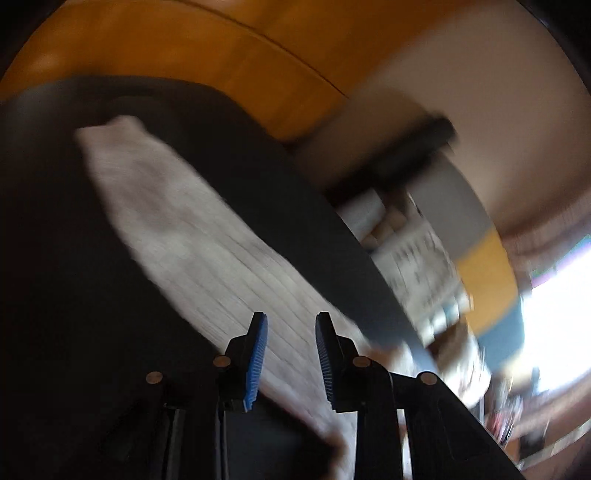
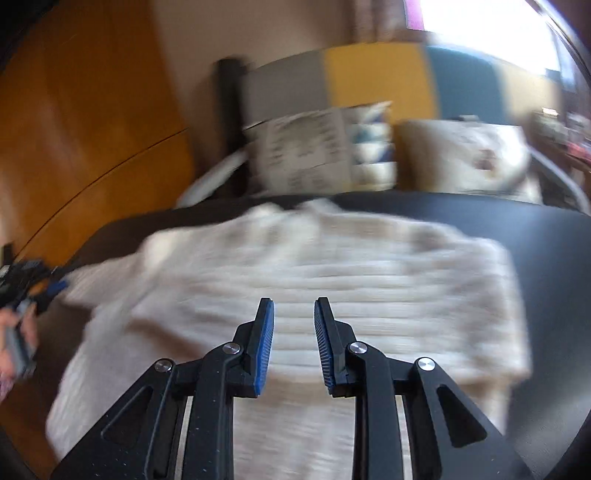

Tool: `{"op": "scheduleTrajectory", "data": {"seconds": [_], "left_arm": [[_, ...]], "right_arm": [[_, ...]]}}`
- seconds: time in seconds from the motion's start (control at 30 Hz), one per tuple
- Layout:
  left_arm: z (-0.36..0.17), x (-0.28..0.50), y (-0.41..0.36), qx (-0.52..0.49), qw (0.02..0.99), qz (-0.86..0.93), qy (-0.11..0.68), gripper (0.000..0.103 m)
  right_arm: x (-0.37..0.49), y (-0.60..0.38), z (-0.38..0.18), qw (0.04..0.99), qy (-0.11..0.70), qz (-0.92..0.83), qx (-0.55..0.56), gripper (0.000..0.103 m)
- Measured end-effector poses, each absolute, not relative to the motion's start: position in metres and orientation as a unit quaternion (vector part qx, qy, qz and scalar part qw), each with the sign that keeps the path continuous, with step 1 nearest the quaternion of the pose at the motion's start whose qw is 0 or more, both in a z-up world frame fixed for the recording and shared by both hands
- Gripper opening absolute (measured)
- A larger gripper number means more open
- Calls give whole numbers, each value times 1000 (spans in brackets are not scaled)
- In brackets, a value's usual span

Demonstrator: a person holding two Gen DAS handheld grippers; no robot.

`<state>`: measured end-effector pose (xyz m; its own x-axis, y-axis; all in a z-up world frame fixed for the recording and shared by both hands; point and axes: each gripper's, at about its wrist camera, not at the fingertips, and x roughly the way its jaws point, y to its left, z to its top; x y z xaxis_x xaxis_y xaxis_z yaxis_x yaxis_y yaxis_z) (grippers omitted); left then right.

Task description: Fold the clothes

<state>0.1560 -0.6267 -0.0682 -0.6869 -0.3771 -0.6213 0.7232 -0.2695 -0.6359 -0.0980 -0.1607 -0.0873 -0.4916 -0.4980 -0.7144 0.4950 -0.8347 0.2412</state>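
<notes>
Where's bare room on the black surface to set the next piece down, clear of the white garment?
Right wrist view: bare black surface runs between the white ribbed garment and the far right edge. Left wrist view: dark surface is bare left of the garment. Crowded: the pillows beyond the far edge.

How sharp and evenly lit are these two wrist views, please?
Left wrist view: heavy motion blur smears the white garment and background, the window blown out. Right wrist view: the garment and pillows are blurred, the window glares; the jaws stay sharp in both.
</notes>
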Motion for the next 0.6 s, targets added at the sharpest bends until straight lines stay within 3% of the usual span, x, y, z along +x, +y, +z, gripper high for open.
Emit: {"op": "scheduleTrajectory", "data": {"seconds": [0.17,0.4,0.6], "left_arm": [[-78,186,-662,147,403,-750,504,28],[-106,249,-716,47,462,-674,575,28],[-135,257,-752,31,425,-644,635,33]], "right_arm": [[-90,-208,-87,337,69,-840,421,27],[-91,-201,-88,353,40,-837,416,27],[-93,-203,-88,353,37,-839,413,27]]}}
